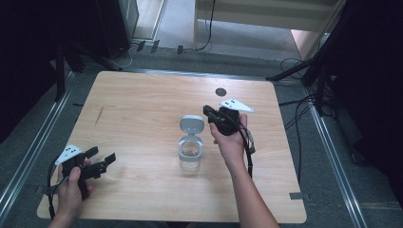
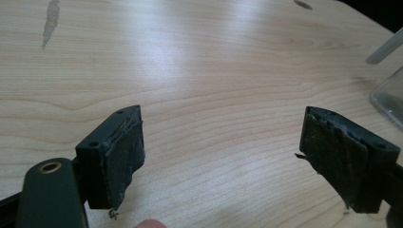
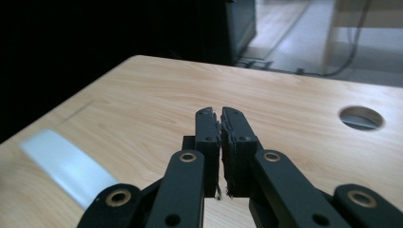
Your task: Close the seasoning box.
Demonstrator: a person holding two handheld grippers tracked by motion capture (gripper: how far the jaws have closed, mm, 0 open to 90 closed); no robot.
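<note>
Clear container (image 1: 190, 152) sat mid-table with its flip lid (image 1: 192, 123) already up, so opening looked done. Right gripper (image 1: 209, 112) hovered beside the lid, jaws pinched together on nothing; left gripper (image 1: 101, 159) waited spread wide, well apart.

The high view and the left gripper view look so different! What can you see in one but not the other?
The high view alone takes in the whole scene: the clear container with its grey lid flipped up, the right gripper shut beside that lid, both of the person's hands, and the floor with cables around the table. The left gripper view alone gives a close look at the worn black pads on the left gripper, standing wide apart. Both share the wooden table, its dark streak, its round hole and the left gripper itself.
</note>
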